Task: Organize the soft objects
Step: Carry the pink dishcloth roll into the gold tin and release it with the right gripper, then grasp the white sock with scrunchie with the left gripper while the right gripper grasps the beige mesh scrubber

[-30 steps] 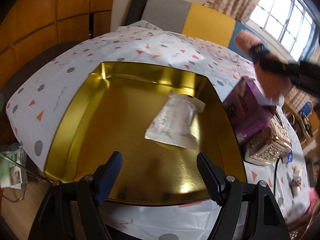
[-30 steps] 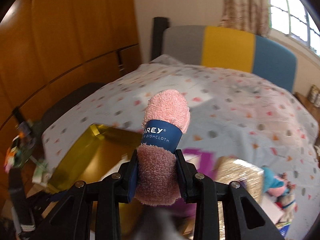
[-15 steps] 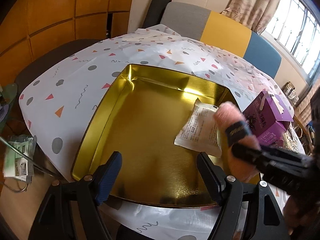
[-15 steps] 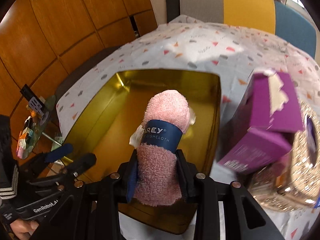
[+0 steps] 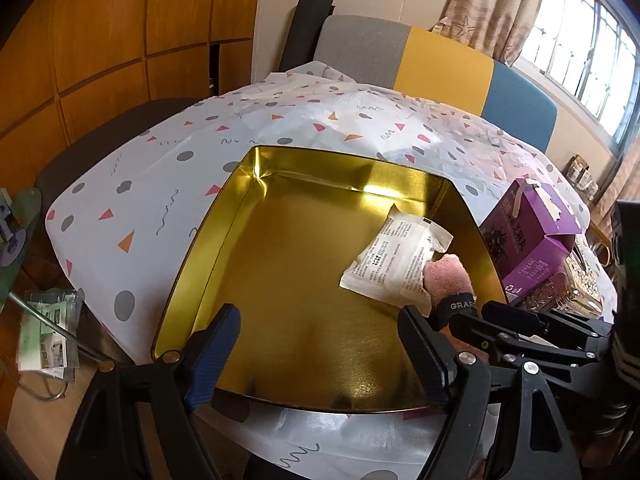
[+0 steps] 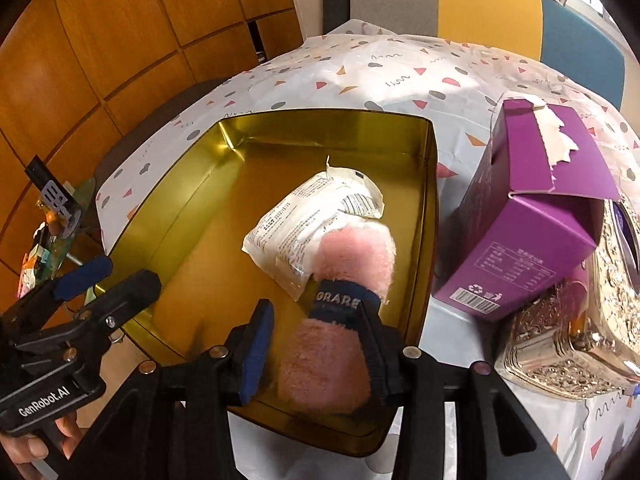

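Observation:
A rolled pink dishcloth (image 6: 352, 256) with a dark blue band lies in the gold tin (image 6: 192, 184), its far end against a white packet (image 6: 304, 220). My right gripper (image 6: 316, 340) is down in the tin's near right corner and its jaws are opening. The roll is still between them, touching the right pad and with a gap at the left one. My left gripper (image 5: 320, 344) hovers over the near edge of the tin (image 5: 224, 220), jaws opening with nothing between them. From there the dishcloth (image 5: 446, 276) and packet (image 5: 392, 264) show at the right.
A purple carton (image 6: 532, 232) stands just right of the tin, with an ornate gold box (image 6: 580, 340) beside it. The patterned tablecloth (image 5: 280, 128) stretches beyond the tin toward a grey, yellow and blue seat back. A person's hand holds the left gripper's handle.
My right gripper came down from above the table into the tin with the pink roll, and its jaws have widened. The left gripper stayed nearly in place, tilting slightly.

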Motion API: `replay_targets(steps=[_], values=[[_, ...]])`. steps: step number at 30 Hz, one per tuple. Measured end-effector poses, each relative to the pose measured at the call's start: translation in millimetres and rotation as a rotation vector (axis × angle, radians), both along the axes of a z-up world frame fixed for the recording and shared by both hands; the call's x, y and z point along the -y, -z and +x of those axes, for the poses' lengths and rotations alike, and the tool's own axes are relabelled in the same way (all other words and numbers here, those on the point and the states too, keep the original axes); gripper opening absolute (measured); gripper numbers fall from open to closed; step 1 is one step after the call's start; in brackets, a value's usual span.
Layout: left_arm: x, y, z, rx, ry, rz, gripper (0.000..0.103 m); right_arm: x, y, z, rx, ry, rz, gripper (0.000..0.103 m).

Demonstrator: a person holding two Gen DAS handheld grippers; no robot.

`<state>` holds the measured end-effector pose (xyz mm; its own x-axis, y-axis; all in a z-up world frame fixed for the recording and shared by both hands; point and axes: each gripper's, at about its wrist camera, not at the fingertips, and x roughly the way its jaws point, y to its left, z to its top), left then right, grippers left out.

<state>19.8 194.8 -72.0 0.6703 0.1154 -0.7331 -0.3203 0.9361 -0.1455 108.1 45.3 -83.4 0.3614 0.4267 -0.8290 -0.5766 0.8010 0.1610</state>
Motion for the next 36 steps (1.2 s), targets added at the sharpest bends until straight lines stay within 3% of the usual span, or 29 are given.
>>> replay_targets(steps=[7, 15, 19, 24, 31, 36], values=[[9.8, -7.0, -2.8, 0.021, 0.023, 0.028, 0.084, 7.7, -3.0, -7.1, 0.023, 0.024, -0.001, 0.043], [26.2, -16.4, -4.1, 0.048, 0.077, 0.061, 0.084, 32.6, -35.8, -25.3, 0.177, 0.054, -0.002, 0.053], [35.3, -20.3, -3.5, 0.064, 0.121, 0.065, 0.084, 65.6, -49.5, -26.2, 0.217, 0.119, 0.014, 0.054], [57.3, -24.6, 1.3, 0.079, 0.222, 0.063, 0.084, 125.8, -51.7, -21.5, 0.206, 0.259, -0.005, 0.055], [101.0, -31.5, 11.0, 0.087, 0.374, 0.078, 0.084, 243.0, -41.0, -12.8, 0.133, 0.566, -0.066, 0.055], [135.8, -34.8, 20.1, 0.077, 0.502, 0.067, 0.084, 317.5, -41.2, -19.2, 0.081, 0.774, -0.025, 0.055]])
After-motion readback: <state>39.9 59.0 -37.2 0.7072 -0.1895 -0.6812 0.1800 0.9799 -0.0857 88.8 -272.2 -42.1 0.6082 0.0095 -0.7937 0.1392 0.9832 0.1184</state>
